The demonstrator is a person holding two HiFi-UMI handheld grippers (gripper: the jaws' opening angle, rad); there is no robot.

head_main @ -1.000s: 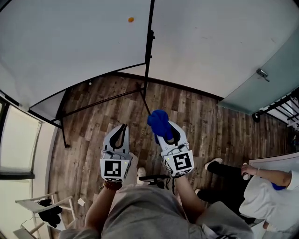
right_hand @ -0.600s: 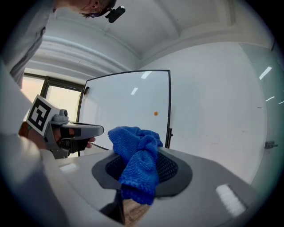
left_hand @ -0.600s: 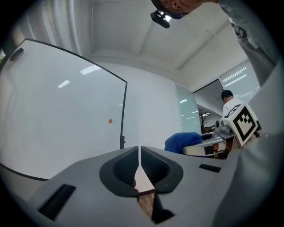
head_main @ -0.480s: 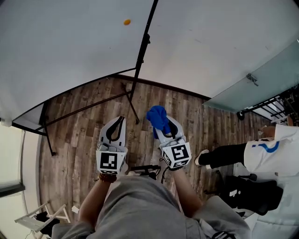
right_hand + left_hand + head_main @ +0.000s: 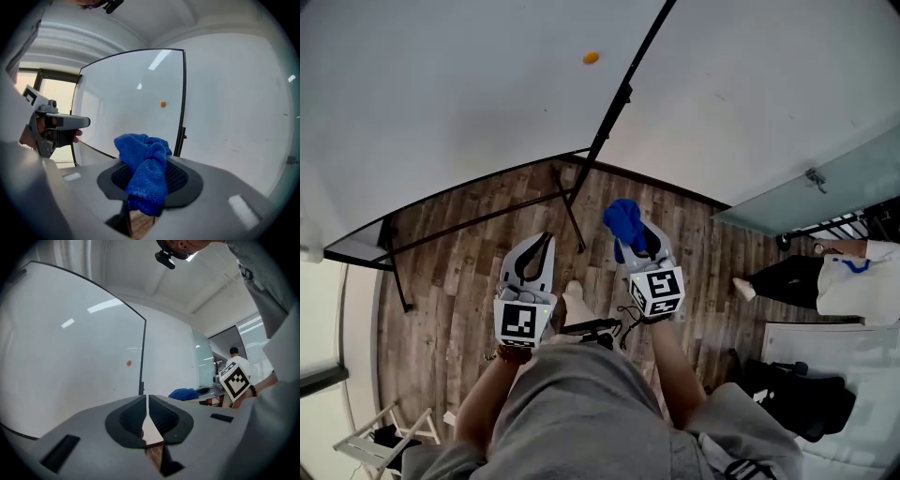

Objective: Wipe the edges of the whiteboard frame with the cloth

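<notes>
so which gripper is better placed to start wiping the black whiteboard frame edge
Right. The right gripper is shut on the crumpled blue cloth, and the whiteboard's black frame edge stands straight ahead of it. The left gripper is shut with nothing between its jaws.

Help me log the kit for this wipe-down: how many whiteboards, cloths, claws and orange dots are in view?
whiteboard: 1
blue cloth: 1
claws: 2 (left claw shut, empty; right claw shut on the blue cloth)
orange dot on the whiteboard: 1
Total: 5
</notes>
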